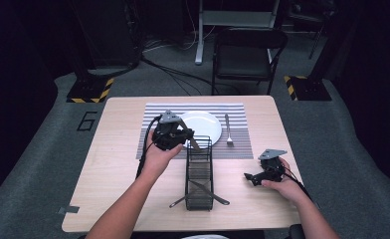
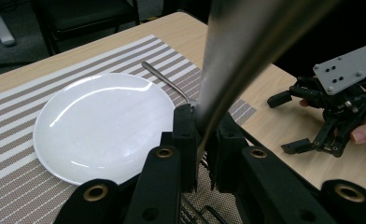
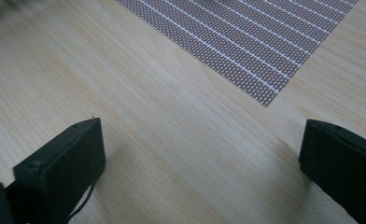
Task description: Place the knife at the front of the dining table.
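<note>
The left gripper (image 1: 183, 135) clamps a shiny steel knife (image 2: 237, 60), blade tilted over the rack (image 1: 199, 172); the right gripper (image 3: 200, 163) rests wide open, empty.

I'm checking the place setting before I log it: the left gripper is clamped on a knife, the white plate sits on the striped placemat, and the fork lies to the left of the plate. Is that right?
Not quite. The fork lies to the right of the white plate, as the high view shows. The rest holds: the left gripper is shut on the knife, and the plate sits on the striped placemat.
</note>
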The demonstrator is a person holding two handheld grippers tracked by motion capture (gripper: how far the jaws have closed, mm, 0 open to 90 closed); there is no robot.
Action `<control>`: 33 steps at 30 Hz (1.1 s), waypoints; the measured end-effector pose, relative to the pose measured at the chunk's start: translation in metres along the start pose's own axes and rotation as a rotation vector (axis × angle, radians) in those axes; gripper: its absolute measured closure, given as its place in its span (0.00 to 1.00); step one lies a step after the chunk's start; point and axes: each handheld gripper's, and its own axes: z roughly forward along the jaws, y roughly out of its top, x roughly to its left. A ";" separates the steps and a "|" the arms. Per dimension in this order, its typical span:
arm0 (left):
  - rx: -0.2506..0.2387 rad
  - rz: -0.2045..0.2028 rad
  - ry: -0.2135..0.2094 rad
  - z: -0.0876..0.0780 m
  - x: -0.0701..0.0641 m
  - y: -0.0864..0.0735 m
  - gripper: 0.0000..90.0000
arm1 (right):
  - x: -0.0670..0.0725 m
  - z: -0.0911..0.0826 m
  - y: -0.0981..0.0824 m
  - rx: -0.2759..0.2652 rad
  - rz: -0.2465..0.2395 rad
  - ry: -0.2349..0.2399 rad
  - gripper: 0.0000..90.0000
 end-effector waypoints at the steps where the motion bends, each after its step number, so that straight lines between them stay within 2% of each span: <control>1: -0.001 0.004 -0.002 -0.004 -0.001 0.001 0.92 | 0.000 0.000 0.000 0.001 0.004 0.000 0.00; 13: -0.003 -0.018 -0.027 -0.023 0.001 0.005 0.92 | 0.000 0.000 0.000 0.001 0.005 0.000 0.00; 21: -0.014 -0.023 -0.033 -0.038 0.003 0.014 0.92 | 0.000 0.000 0.000 0.001 0.004 0.000 0.00; 33: -0.037 -0.002 -0.002 -0.063 0.005 0.034 0.92 | 0.000 0.000 0.000 0.001 0.004 0.000 0.00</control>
